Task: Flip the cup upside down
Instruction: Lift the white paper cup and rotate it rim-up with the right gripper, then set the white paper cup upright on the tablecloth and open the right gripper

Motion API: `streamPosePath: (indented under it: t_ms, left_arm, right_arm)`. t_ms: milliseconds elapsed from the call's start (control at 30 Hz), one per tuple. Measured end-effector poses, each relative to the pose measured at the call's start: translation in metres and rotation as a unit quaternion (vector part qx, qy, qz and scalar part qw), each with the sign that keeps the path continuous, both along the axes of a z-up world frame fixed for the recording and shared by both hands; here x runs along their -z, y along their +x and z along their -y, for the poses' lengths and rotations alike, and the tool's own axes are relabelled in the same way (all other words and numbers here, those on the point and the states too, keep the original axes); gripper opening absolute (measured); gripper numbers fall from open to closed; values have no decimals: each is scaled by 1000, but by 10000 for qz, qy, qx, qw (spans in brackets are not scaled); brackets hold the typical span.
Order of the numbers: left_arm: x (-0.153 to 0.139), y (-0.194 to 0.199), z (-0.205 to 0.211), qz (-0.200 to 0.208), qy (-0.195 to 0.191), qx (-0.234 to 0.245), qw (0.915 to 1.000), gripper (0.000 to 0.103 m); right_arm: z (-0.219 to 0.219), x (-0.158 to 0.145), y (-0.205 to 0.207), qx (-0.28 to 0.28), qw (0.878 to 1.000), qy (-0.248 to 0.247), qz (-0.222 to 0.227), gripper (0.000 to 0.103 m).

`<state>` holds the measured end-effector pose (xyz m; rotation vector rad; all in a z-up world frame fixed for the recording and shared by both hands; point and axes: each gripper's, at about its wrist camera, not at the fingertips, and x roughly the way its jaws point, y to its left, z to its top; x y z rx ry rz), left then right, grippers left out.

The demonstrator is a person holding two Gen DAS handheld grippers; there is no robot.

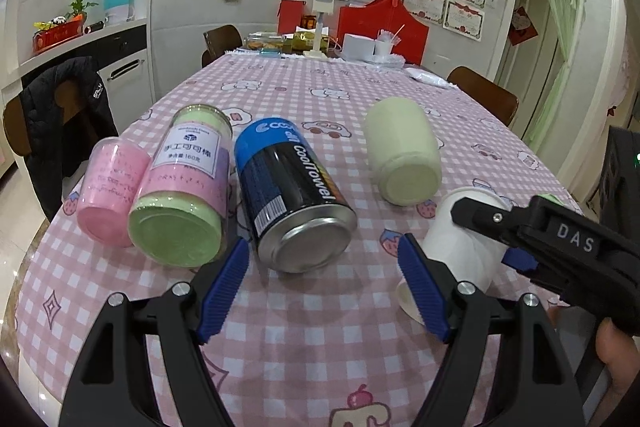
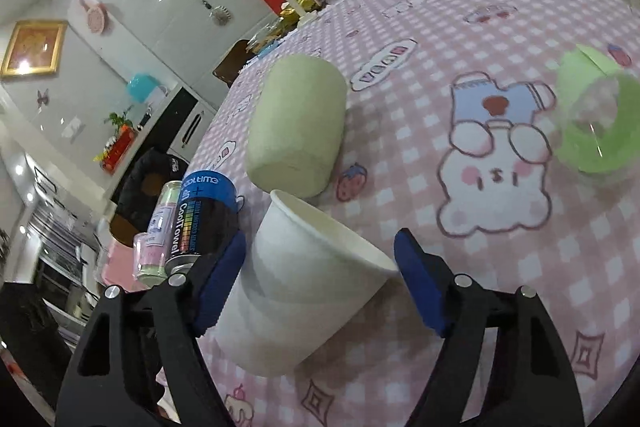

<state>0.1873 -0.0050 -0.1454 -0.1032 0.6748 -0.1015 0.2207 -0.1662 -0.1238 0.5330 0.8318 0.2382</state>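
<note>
A white paper cup (image 1: 460, 247) stands upside down on the pink checked tablecloth (image 1: 320, 99), its rim on the cloth. In the right wrist view the cup (image 2: 304, 279) sits between the blue pads of my right gripper (image 2: 320, 279); the jaws are wide and the pads stand off its sides. The right gripper (image 1: 492, 239) reaches in from the right in the left wrist view. My left gripper (image 1: 320, 291) is open and empty, just left of the cup.
A black and blue can (image 1: 292, 195), a green-lidded jar (image 1: 188, 187), a pink cup (image 1: 108, 187) and a pale green cup (image 1: 404, 155) are upside down on the cloth. A clear green cup (image 2: 596, 119) lies at the right. Clutter and chairs are at the far end.
</note>
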Motion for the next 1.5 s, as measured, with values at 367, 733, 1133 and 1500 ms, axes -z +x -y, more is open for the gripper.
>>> streamPosePath:
  t_ms: [367, 733, 1133, 1500]
  left_arm:
    - [4, 10, 3, -37, -69, 91, 9999, 76]
    - [6, 11, -7, -19, -123, 55, 9999, 76]
    - [-3, 5, -7, 53, -230, 161, 9996, 76]
    - [-1, -8, 3, 9, -72, 152, 9999, 76]
  right_arm:
    - [12, 8, -16, 592, 9981, 143, -119, 93]
    - [-12, 9, 12, 57, 9996, 198, -184, 77]
    - [-39, -46, -17, -234, 9672, -2267, 1124, 76]
    - [-36, -21, -36, -341, 9363, -3198, 1414, 76]
